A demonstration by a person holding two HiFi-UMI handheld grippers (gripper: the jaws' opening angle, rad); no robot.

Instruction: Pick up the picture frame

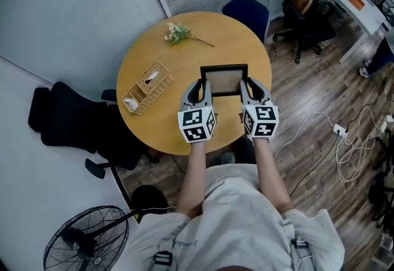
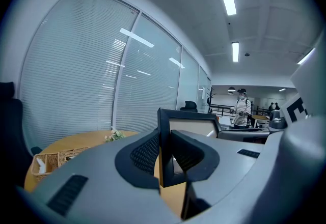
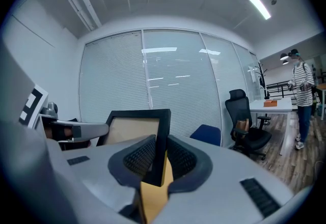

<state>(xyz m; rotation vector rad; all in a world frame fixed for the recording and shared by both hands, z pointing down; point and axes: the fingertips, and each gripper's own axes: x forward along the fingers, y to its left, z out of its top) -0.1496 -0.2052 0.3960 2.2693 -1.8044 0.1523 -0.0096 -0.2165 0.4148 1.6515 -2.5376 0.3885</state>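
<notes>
Table, picture frame; head-view-only floor fan

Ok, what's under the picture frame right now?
Below the picture frame only the wooden table shows. The patch directly beneath it is covered, so contact with the table can't be judged.

No legible text, number or brand. Dark print on the person's light grey fabric shirt: too small to read. White cubes on left gripper and right gripper: black-and-white square code markers only.
</notes>
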